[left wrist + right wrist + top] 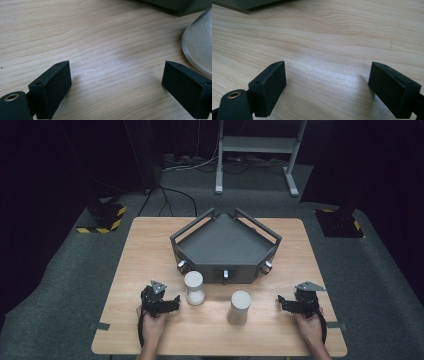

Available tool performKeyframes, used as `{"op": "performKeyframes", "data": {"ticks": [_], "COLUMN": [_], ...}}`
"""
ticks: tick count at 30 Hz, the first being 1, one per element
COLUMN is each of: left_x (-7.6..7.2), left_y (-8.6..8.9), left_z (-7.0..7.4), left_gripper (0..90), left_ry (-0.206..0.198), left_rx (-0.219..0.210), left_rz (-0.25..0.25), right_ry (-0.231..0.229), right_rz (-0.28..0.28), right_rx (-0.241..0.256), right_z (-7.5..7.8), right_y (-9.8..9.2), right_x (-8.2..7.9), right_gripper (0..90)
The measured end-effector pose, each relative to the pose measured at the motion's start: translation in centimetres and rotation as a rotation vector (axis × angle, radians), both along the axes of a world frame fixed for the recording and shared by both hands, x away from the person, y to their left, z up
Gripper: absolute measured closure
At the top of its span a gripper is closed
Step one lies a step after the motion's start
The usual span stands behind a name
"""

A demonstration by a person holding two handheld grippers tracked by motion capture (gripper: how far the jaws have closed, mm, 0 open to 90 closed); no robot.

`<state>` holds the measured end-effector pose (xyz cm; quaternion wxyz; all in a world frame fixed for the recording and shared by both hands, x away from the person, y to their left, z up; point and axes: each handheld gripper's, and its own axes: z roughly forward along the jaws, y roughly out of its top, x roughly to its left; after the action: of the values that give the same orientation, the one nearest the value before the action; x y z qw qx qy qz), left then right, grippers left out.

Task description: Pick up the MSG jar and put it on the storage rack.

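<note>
Resting wide open and empty on the pale wooden worktop (210, 330): left tool (116, 82) beside frosted white waisted bottle (200, 45), right tool (328, 87) facing bare wood.

the table (150, 245) is pale wood with wavy brown grain. both grippers, left (172, 303) and right (281, 301), are matte black, each topped by a grey plate. the tray (222, 240) is dark grey with silvery knobs. the left cylinder (194, 288) is white and finely speckled; the right cylinder (239, 307) is light grey. the floor (60, 285) is dark grey carpet, with yellow-and-black striped tape (102, 229) on it.
</note>
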<state>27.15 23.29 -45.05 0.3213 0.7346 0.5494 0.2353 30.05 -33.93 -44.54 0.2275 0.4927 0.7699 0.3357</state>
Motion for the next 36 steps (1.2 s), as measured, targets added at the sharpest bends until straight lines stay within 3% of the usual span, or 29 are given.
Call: {"op": "performKeyframes", "data": {"ticks": [16,25,36], "left_x": [0.0,0.0,0.0], "left_y": [-0.1,-0.1,-0.1], "left_z": [0.0,0.0,0.0], "left_gripper": [9.0,9.0,9.0], "left_ry": [-0.001,-0.001,-0.001], "left_rx": [0.003,0.003,0.005], "left_rz": [0.001,0.001,0.002], "right_ry": [-0.001,0.007,0.011], "right_rz": [-0.003,-0.135,-0.145], "right_rx": [0.001,0.002,-0.002], "right_z": [0.0,0.0,0.1], "right_y": [0.0,1.0,1.1], "right_x": [0.0,-0.2,-0.1], "right_gripper": [14.8,10.0,8.1]}}
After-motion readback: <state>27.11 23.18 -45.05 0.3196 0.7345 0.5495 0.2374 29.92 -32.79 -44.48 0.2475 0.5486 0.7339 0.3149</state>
